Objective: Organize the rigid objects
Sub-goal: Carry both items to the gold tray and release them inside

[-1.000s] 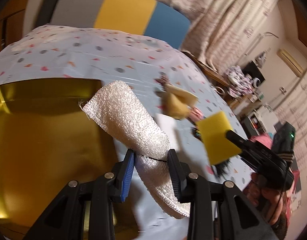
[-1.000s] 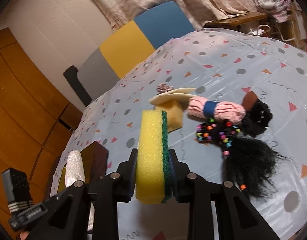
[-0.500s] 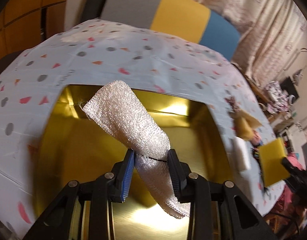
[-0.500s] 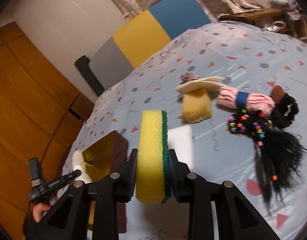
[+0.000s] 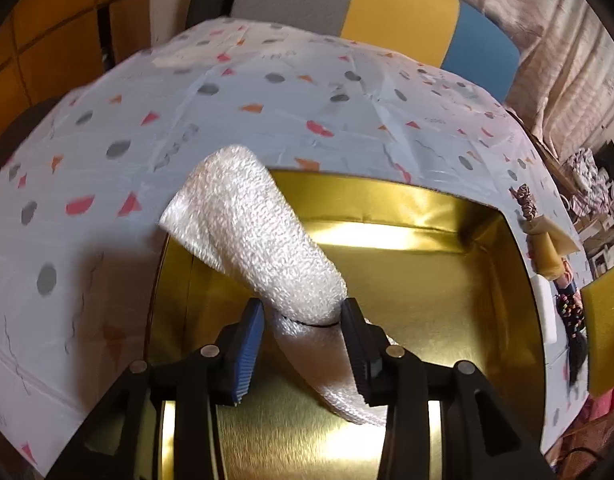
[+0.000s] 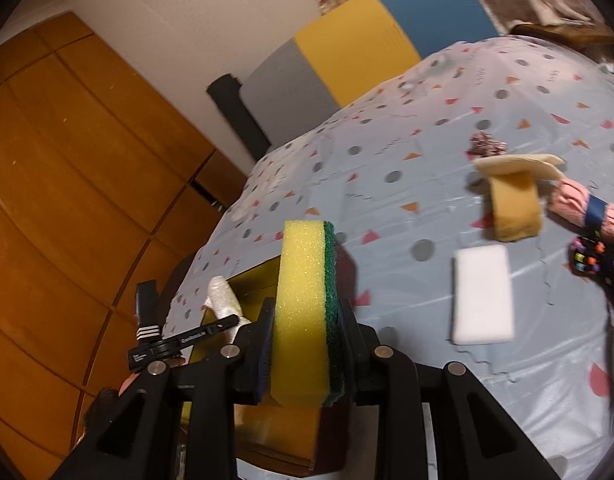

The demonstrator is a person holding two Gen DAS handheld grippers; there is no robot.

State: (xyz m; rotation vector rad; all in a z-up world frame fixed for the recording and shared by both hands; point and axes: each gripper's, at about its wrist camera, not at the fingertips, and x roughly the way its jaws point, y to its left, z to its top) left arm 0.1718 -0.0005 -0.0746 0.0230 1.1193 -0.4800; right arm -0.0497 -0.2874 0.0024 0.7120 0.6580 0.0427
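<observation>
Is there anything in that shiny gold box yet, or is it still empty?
Empty, as far as visible: the gold box shows bare floor. The white cloth hangs above it, clamped in the left gripper, not set down.

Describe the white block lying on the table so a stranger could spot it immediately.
On the patterned tablecloth, look just right of the gold box. The white block lies flat there, nearer than the upright mustard sponge. It alone is plain white, smooth and rectangular.

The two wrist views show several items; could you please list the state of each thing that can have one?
Left gripper: shut on white mesh cloth, held above the box.
Right gripper: shut on yellow-green sponge, held upright.
Gold box: open, nothing lying inside.
White sponge: flat on tablecloth.
Orange sponge: standing, ungripped.
</observation>
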